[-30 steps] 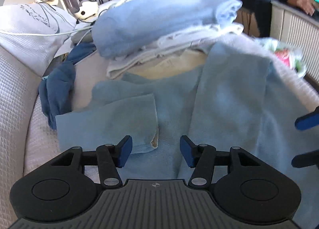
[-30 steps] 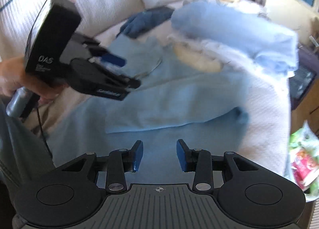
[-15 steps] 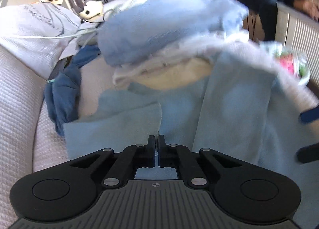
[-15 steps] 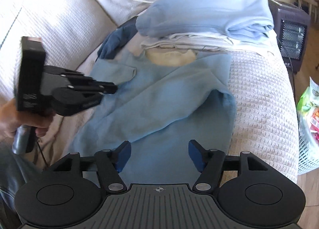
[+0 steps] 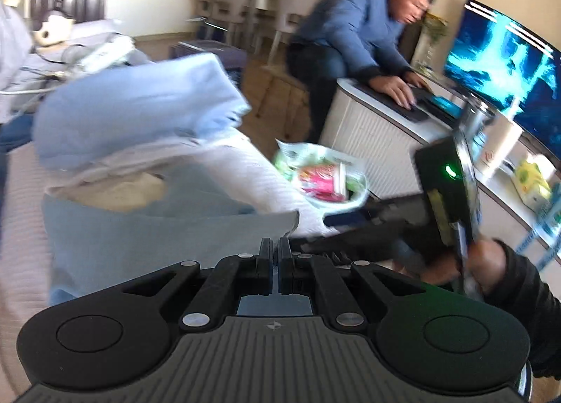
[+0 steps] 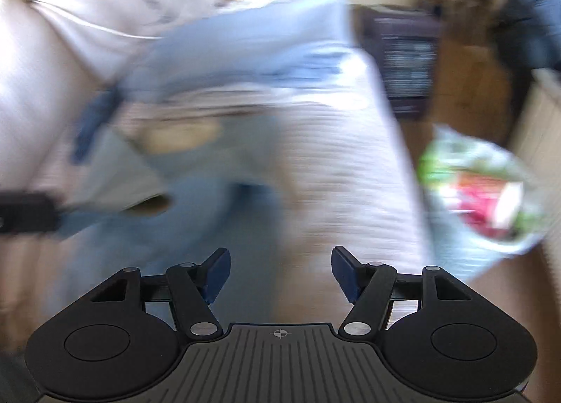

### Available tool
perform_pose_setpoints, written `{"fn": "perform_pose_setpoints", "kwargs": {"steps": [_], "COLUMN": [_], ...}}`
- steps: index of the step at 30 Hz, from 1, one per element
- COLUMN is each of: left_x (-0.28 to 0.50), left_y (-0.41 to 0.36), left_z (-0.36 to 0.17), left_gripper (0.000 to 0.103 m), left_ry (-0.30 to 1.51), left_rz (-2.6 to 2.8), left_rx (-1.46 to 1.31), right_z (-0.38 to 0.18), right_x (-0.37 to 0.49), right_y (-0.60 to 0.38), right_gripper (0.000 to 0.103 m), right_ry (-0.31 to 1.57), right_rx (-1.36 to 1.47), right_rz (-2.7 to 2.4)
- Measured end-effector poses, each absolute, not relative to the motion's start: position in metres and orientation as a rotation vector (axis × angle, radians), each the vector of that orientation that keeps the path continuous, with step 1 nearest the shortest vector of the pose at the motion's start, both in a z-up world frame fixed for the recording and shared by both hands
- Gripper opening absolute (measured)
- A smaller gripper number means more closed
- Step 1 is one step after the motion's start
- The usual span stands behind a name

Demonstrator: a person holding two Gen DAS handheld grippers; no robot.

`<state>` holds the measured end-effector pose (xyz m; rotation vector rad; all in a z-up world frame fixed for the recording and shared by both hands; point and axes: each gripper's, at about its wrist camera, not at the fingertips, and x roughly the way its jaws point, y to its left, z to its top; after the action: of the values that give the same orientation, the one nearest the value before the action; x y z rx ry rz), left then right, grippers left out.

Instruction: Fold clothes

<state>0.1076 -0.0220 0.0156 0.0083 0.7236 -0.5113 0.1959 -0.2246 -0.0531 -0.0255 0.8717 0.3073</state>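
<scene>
A: Change since a second ago: left gripper (image 5: 275,250) had its jaws apart over the flat light-blue garment (image 5: 147,238); now they're pressed together on a fabric edge and that edge is lifted, stretched in a line across the near part of the view.

B: Right gripper (image 6: 280,271)?

A: Wider than a second ago. Jaws spread, nothing between them, blue pads bare. It hovers over the near part of the garment (image 6: 196,213); heavy blur.

B: Where's the garment?

A: On the white waffle-textured sofa cover (image 5: 242,171), in front of the folded pale-blue and white clothes stack (image 5: 133,112) at the far end.

B: Other stuff?

A: Right gripper's black body (image 5: 441,192) shows at right in the left view, held by a dark-sleeved hand (image 5: 487,263). Plastic bag with green and pink contents (image 5: 322,175) beyond the sofa's right edge. A seated person in a blue jacket (image 5: 354,31) far right, by a lit screen (image 5: 505,63).
</scene>
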Motion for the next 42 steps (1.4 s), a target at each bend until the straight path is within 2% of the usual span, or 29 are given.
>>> {"fn": "perform_pose_setpoints", "kwargs": {"steps": [4, 6, 7, 9, 11, 13, 18, 25, 28, 33, 34, 35, 36, 37, 38, 40, 41, 42], "left_x": [0.113, 0.115, 0.114, 0.113, 0.116, 0.125, 0.179, 0.242, 0.261, 0.290, 0.292, 0.291, 0.290, 0.287, 0.284, 0.277, 0.271, 0.266], "left_y": [-0.024, -0.019, -0.017, -0.007, 0.008, 0.032, 0.090, 0.118, 0.123, 0.130, 0.131, 0.132, 0.132, 0.131, 0.130, 0.127, 0.125, 0.124], "left_z": [-0.014, -0.026, -0.028, -0.028, -0.022, -0.013, -0.003, -0.027, -0.038, -0.064, -0.067, -0.068, -0.068, -0.067, -0.065, -0.060, -0.055, -0.049], "left_gripper": [0.003, 0.020, 0.033, 0.044, 0.048, 0.057, 0.060, 0.060, 0.069, 0.069, 0.066, 0.060, 0.042, 0.030, 0.019, 0.013, 0.010, 0.009], "left_ry": [0.825, 0.871, 0.879, 0.871, 0.849, 0.816, 0.795, 0.888, 0.900, 0.978, 0.974, 0.961, 0.946, 0.932, 0.920, 0.891, 0.870, 0.849], "left_rz": [-0.478, -0.463, -0.440, -0.381, -0.315, -0.226, -0.076, -0.062, -0.055, -0.024, -0.026, -0.035, -0.044, -0.055, -0.066, -0.082, -0.077, -0.070], "left_rx": [0.019, 0.013, 0.020, 0.043, 0.044, 0.019, -0.062, -0.208, -0.248, -0.275, -0.283, -0.291, -0.302, -0.311, -0.317, -0.315, -0.301, -0.302], "right_z": [-0.054, -0.055, -0.055, -0.054, -0.054, -0.053, -0.038, -0.029, -0.037, -0.063, -0.068, -0.073, -0.077, -0.079, -0.081, -0.081, -0.080, -0.077], "right_x": [0.200, 0.200, 0.199, 0.197, 0.198, 0.200, 0.222, 0.295, 0.332, 0.377, 0.382, 0.383, 0.383, 0.381, 0.379, 0.374, 0.372, 0.369], "right_y": [-0.237, -0.234, -0.233, -0.233, -0.234, -0.238, -0.243, -0.216, -0.201, -0.180, -0.177, -0.176, -0.173, -0.170, -0.166, -0.161, -0.159, -0.160], "right_gripper": [0.066, 0.066, 0.066, 0.066, 0.066, 0.066, 0.066, 0.066, 0.065, 0.062, 0.060, 0.057, 0.052, 0.048, 0.035, 0.025, 0.017, 0.014], "right_ry": [0.896, 0.890, 0.887, 0.880, 0.869, 0.852, 0.786, 0.750, 0.797, 0.919, 0.933, 0.938, 0.936, 0.929, 0.929, 0.929, 0.928, 0.921], "right_rx": [0.031, 0.006, -0.003, -0.007, 0.009, 0.055, 0.129, -0.054, -0.080, -0.074, -0.064, -0.051, -0.044, -0.047, -0.059, -0.083, -0.087, -0.082], "right_rz": [0.293, 0.291, 0.295, 0.309, 0.327, 0.364, 0.539, 0.711, 0.725, 0.722, 0.724, 0.729, 0.734, 0.741, 0.749, 0.750, 0.754, 0.757]}}
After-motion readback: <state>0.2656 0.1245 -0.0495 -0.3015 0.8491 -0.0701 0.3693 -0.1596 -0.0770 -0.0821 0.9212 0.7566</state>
